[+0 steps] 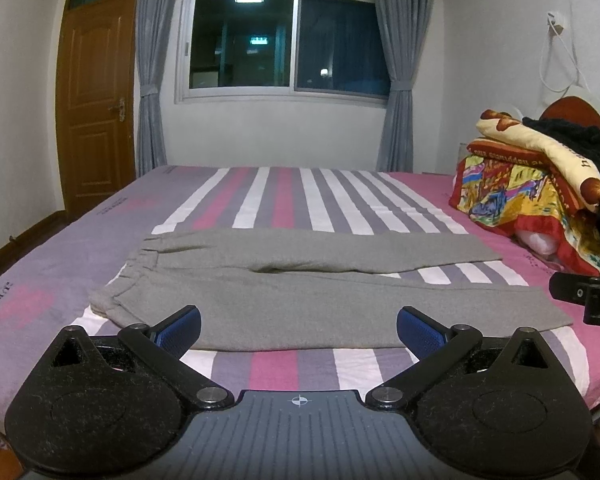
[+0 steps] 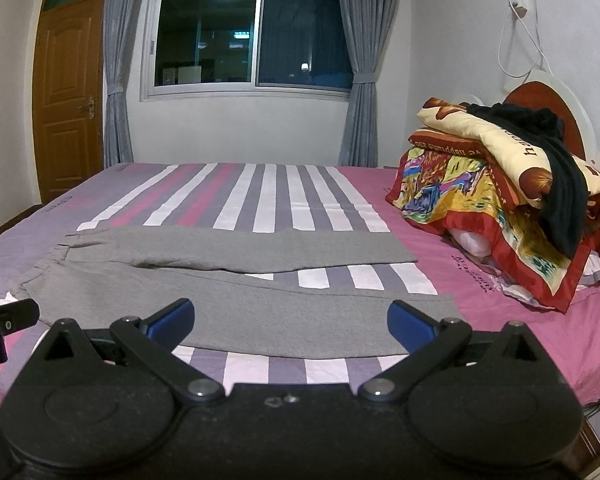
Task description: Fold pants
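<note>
Grey pants lie flat on the striped bed, waistband to the left, both legs stretched to the right in a narrow V. My left gripper hovers open just short of the near leg's front edge, blue pads wide apart with nothing between them. In the right wrist view the same pants spread ahead, and my right gripper is open above the near leg's hem end. The right gripper also shows at the right edge of the left wrist view, and the left gripper at the left edge of the right wrist view.
A pile of colourful folded quilts with a black garment on top sits at the bed's head on the right, by a red headboard. Window with grey curtains and a wooden door stand behind the bed.
</note>
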